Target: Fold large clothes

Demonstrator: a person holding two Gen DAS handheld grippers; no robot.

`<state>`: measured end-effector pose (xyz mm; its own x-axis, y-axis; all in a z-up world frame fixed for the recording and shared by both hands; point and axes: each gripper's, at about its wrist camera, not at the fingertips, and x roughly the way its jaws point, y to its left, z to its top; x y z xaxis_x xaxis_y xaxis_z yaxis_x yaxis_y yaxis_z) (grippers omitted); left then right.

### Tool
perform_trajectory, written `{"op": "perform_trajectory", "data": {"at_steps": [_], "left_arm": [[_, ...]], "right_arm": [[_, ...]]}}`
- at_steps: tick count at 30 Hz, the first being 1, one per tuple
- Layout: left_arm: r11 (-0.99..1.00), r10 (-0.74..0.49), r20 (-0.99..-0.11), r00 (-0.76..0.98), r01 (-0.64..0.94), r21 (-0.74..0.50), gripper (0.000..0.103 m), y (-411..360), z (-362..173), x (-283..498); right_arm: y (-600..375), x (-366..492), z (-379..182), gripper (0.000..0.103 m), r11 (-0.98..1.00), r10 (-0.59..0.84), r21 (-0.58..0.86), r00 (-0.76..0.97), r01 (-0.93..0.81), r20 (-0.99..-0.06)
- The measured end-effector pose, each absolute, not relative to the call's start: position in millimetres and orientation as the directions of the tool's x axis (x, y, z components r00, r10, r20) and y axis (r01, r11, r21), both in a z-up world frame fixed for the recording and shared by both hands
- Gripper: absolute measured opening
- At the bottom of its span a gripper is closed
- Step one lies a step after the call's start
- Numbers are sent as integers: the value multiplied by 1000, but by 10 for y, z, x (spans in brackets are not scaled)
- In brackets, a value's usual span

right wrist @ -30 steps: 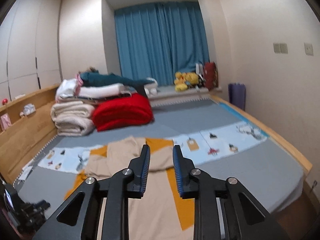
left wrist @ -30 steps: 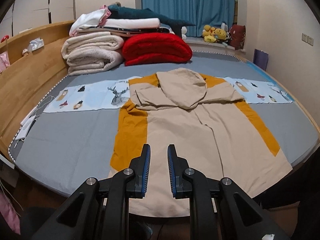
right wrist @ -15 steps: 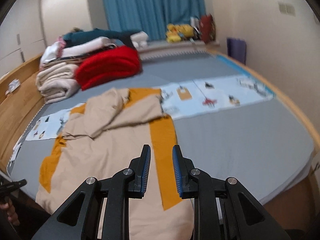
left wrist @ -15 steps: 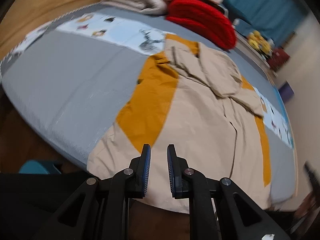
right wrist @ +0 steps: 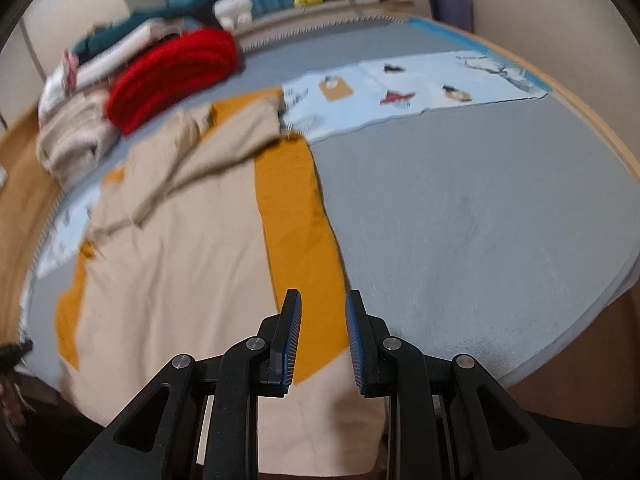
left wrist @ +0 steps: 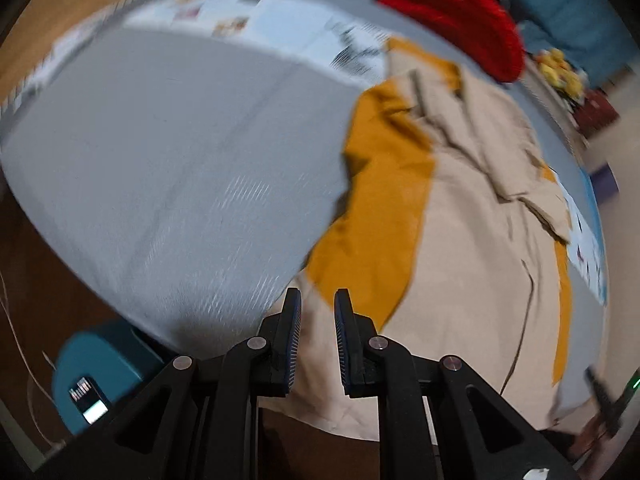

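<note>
A large beige garment with mustard-orange side panels (left wrist: 452, 240) lies spread flat on a grey bed (left wrist: 168, 184), its hem hanging over the near edge. It also shows in the right wrist view (right wrist: 180, 264). My left gripper (left wrist: 317, 304) is open and empty just above the hem's left corner, where beige meets orange. My right gripper (right wrist: 322, 306) is open and empty above the right orange strip (right wrist: 296, 216) near the hem. Both views are motion-blurred.
A red blanket (right wrist: 176, 68) and folded bedding (right wrist: 76, 136) are stacked at the bed's far side. A light blue printed cloth (right wrist: 416, 92) lies across the bed under the garment's top. A teal object (left wrist: 96, 372) sits on the floor at left. A wooden bed frame (right wrist: 600, 120) edges the right.
Both grippers have dropped and moved forward toward the garment's hem, the left to its left corner, the right to its right side. The jaws have stayed open.
</note>
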<state>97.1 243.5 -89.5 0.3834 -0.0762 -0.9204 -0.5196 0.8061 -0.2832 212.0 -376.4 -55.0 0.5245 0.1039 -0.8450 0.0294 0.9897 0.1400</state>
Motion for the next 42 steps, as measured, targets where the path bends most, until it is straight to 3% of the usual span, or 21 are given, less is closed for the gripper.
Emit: {"op": "perform_trajectory", "data": {"at_steps": [2, 4, 6, 7, 16, 17, 18, 20, 21, 27, 32, 34, 36, 38, 39, 40, 42], "left_arm": [[770, -101, -927, 362, -561, -303, 17, 2509, -1024, 991], [762, -115, -936, 333, -575, -298, 27, 2515, -1116, 1038], [767, -130, -947, 292, -576, -283, 46, 2491, -1223, 1069], [776, -137, -956, 260, -571, -267, 47, 2455, -1288, 1095], [865, -56, -992, 112, -490, -104, 47, 2235, -1545, 1118], [872, -57, -992, 109, -479, -103, 44, 2209, -1546, 1112], [878, -58, -992, 112, -468, -105, 29, 2175, -1533, 1103], [876, -99, -984, 147, -457, -156, 8, 2143, -1457, 1047], [871, -115, -979, 167, -457, -180, 6, 2130, -1414, 1022], [832, -221, -934, 280, -446, -330, 5, 2057, -1059, 565], [815, -190, -957, 221, -507, -279, 10, 2145, -1194, 560], [788, -198, -955, 222, -544, -290, 15, 2245, -1220, 620], [776, -183, -955, 234, -561, -286, 32, 2308, -1202, 645], [785, -177, -951, 252, -547, -291, 38, 2303, -1190, 674], [793, -176, -952, 249, -538, -287, 38, 2300, -1205, 652], [799, -173, -955, 239, -533, -278, 38, 2285, -1230, 676], [809, -164, -964, 212, -530, -254, 38, 2247, -1309, 735]], "right_arm": [[-3733, 2124, -691, 25, 995, 70, 93, 476, 26, -876], [-3721, 2127, -849, 25, 998, 29, 47, 421, 31, -907], [-3753, 2126, -987, 25, 998, 17, 37, 371, 47, -929], [-3780, 2120, -1042, 25, 997, 17, 40, 350, 59, -937], [-3983, 2116, -1347, 27, 984, 48, 84, 221, 156, -974], [-3973, 2114, -1349, 27, 985, 47, 82, 223, 152, -974], [-3955, 2108, -1345, 26, 986, 44, 78, 226, 144, -973], [-3928, 2095, -1298, 7, 988, 48, 81, 247, 128, -968], [-3924, 2108, -1252, 2, 989, 48, 83, 263, 123, -964], [-4163, 1927, -719, 0, 965, 87, 180, 420, 188, -904], [-4257, 1944, -865, 0, 960, -50, 41, 316, 277, -947], [-4330, 1965, -906, 0, 948, -12, 87, 306, 308, -952], [-4379, 1986, -866, 1, 930, 82, 198, 351, 308, -933], [-4354, 2023, -829, 8, 923, 135, 257, 386, 285, -912], [-4320, 2053, -835, 17, 927, 139, 257, 388, 273, -911], [-4291, 2080, -870, 33, 931, 137, 249, 378, 267, -916], [-4239, 2097, -997, 49, 938, 133, 230, 344, 260, -929]]}}
